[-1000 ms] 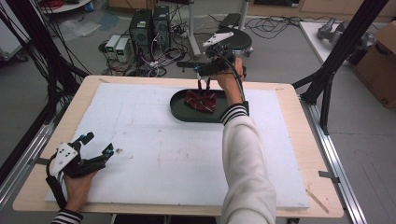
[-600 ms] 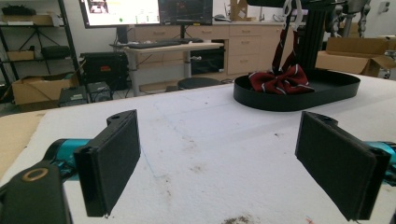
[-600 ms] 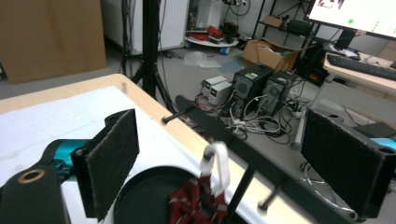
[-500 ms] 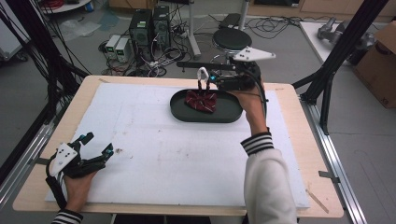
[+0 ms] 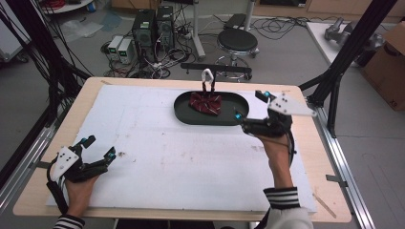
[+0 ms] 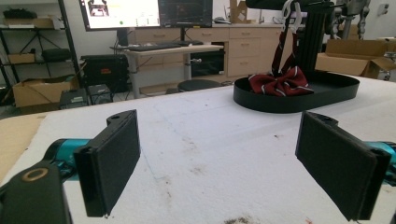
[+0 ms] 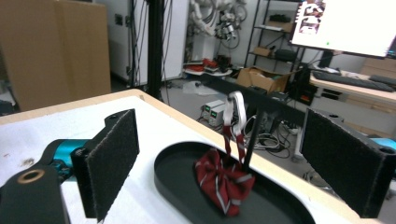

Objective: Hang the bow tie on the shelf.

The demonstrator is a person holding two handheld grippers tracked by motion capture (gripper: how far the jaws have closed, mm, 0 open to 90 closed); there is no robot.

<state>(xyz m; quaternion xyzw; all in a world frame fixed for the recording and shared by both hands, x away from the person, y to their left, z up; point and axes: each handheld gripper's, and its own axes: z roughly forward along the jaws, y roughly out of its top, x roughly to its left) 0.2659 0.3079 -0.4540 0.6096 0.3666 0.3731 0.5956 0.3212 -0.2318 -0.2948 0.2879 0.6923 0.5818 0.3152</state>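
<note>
- No text, label, brand, number or sign can be read in any of the views.
- Two lit monitors (image 6: 159,11) are seen beyond the table in the left gripper view; their contents are too small and blurred to be read.
- A bright monitor (image 7: 348,25) is seen in the right gripper view; what is displayed on it is washed out and cannot be made out.
- Cardboard boxes (image 6: 359,58) are seen in the background; no printing can be made out on them.
</note>
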